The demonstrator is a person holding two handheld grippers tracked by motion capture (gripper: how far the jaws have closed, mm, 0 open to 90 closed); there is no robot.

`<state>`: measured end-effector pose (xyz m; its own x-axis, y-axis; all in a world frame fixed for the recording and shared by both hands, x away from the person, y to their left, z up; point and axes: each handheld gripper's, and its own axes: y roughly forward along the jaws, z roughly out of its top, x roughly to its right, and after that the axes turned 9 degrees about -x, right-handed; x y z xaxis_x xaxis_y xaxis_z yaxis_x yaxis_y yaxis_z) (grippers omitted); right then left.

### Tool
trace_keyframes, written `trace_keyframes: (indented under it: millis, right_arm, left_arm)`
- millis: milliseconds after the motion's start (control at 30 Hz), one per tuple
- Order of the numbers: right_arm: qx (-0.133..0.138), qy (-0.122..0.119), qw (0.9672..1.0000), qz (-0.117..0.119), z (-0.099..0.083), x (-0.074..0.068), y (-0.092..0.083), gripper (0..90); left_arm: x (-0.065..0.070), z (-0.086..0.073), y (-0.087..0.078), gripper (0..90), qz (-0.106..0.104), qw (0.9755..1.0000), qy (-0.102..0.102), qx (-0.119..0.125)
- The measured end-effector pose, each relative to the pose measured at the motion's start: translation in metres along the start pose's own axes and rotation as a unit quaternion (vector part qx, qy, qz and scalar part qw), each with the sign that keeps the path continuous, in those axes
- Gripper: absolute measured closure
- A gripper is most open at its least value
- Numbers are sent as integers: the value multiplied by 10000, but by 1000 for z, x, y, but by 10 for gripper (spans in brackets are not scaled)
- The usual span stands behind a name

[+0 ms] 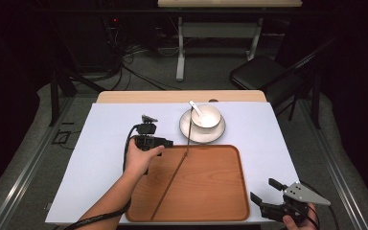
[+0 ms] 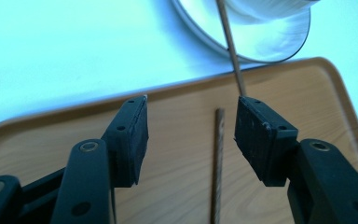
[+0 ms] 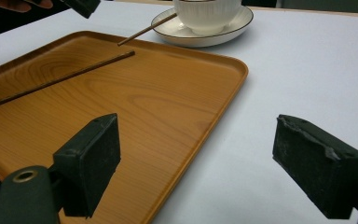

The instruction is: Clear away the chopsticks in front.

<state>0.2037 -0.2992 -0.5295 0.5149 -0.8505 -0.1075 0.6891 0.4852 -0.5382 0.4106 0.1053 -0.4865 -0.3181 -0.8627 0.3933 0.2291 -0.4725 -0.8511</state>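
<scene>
Chopstick (image 1: 167, 184): a thin, dark wooden stick lying on the tray (image 1: 220, 201), running diagonally from lower centre of the high view up toward the tray's far rim. A second chopstick (image 1: 189, 134) leans from the saucer (image 1: 186, 128) down over that rim. The tray is a rounded rectangle of warm orange wood grain on a pale, smooth table (image 1: 105, 124). The saucer is white with a dark edge line and carries a white bowl (image 1: 210, 119) with a white spoon (image 1: 195, 108) in it. The left gripper (image 1: 165, 142) sits at the tray's upper left corner; the right gripper (image 1: 263, 194) sits at the frame's lower right, off the tray.

In the left gripper view, the black ribbed jaws stand fairly wide with nothing clamped; the chopstick (image 2: 217, 163) lies on the tray between them, untouched. The second chopstick (image 2: 230, 46) slants down from the glossy saucer (image 2: 279, 44) at upper right.

In the right gripper view, the blocky, matte jaws stand wide apart and empty, the left one over the tray (image 3: 168, 107), the right over the table (image 3: 307, 70). The chopstick (image 3: 60, 79) crosses the upper left; the bowl (image 3: 207, 14) shows fine vertical ribbing.
</scene>
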Motion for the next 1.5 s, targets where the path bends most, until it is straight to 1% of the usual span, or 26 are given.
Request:
trace_keyframes:
  millis: [133, 233, 267, 367, 467, 567, 667, 767, 833, 867, 933, 1000, 1067, 1333, 1500]
  right_arm:
    - [5, -10, 10000, -4, 0, 0, 0, 147]
    - [-3, 1, 10000, 4, 0, 0, 0, 147]
    - [-1, 1, 10000, 4, 0, 0, 0, 147]
    - [1, 2, 10000, 5, 0, 0, 0, 147]
    - [7, -7, 10000, -1, 0, 0, 0, 147]
    - [0, -9, 10000, 4, 0, 1, 0, 147]
    - [10, -14, 10000, 0, 0, 0, 0, 147]
    - [8, -11, 10000, 3, 0, 0, 0, 147]
    - [10, -16, 10000, 3, 0, 0, 0, 147]
    - [9, -14, 10000, 3, 0, 0, 0, 147]
    - [7, -16, 10000, 3, 0, 0, 0, 147]
    - [15, -21, 10000, 0, 0, 0, 0, 147]
    - [18, -25, 10000, -1, 0, 0, 0, 147]
    - [15, -15, 10000, 2, 0, 1, -1, 147]
    - [16, -6, 10000, 7, 0, 1, -1, 147]
  left_arm:
    - [8, 10, 8, 460, -5, 9999, 116, -59]
    - [13, 15, 13, 460, -35, 9999, 132, -45]
    - [15, 17, 15, 460, -11, 9999, 122, -30]
    - [20, 21, 20, 446, -7, 9999, 145, -82]
    - [24, 24, 26, 446, -2, 9998, 200, -95]
    - [28, 26, 32, 469, -62, 9994, 271, -194]
    - [31, 27, 38, 481, -106, 9993, 309, -199]
    - [32, 28, 42, 481, -155, 9992, 274, -244]
    - [33, 28, 44, 488, -143, 9992, 268, -260]
    - [33, 29, 45, 492, -148, 9992, 228, -292]
    - [34, 30, 47, 524, -168, 9992, 181, -328]
    - [34, 30, 49, 580, -121, 9991, 212, -356]
    - [34, 31, 51, 592, -132, 9990, 214, -376]
    - [31, 33, 61, 651, -192, 9988, 36, -448]
    - [30, 35, 64, 677, -260, 9983, -101, -507]
